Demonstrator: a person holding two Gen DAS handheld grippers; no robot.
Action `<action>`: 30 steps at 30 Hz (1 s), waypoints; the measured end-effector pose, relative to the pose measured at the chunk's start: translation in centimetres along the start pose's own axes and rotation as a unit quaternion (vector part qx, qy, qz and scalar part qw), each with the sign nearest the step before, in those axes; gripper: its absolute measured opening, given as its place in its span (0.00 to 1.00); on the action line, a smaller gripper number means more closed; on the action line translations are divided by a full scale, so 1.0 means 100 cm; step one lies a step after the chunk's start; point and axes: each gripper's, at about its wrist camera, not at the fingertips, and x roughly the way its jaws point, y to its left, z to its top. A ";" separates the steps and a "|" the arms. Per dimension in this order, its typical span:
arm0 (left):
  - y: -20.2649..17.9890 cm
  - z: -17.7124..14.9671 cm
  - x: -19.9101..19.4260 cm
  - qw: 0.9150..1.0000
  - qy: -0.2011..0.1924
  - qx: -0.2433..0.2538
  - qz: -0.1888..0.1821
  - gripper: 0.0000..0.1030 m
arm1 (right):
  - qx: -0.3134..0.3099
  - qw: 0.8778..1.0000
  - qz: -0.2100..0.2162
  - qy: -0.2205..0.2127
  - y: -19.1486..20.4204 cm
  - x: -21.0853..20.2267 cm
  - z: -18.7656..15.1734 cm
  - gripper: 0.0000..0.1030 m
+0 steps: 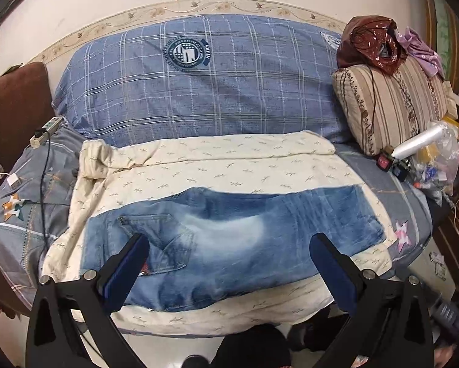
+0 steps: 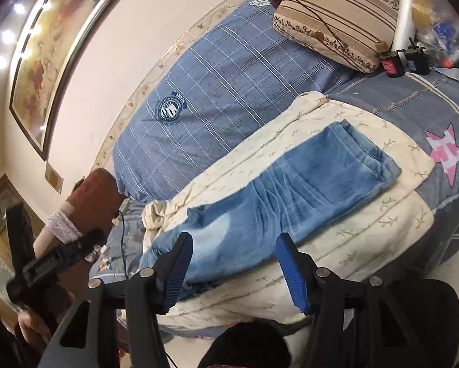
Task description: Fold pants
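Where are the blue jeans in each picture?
Left wrist view: the jeans lie across the lower middle, on the cream blanket.
Right wrist view: the jeans run slantwise through the middle.
Shared landmark: the pink star on the bedsheet.

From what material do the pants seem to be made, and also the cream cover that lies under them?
The pants look like blue denim: faded, whitish wash marks, stitched seams and a sewn back pocket. The cream cover beneath looks like soft woven cloth, perhaps cotton, matte, with small printed sprigs and soft wrinkles at its bunched corner; the exact fibre cannot be told.
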 end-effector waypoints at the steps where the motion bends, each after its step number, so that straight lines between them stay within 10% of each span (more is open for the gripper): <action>1: -0.005 0.002 0.001 1.000 -0.004 0.000 -0.005 1.00 | -0.002 1.000 -0.003 -0.001 -0.003 -0.003 -0.001 0.59; 30: -0.050 0.015 0.098 0.996 0.072 0.057 -0.015 1.00 | 0.050 0.998 -0.046 0.015 -0.067 0.001 0.014 0.60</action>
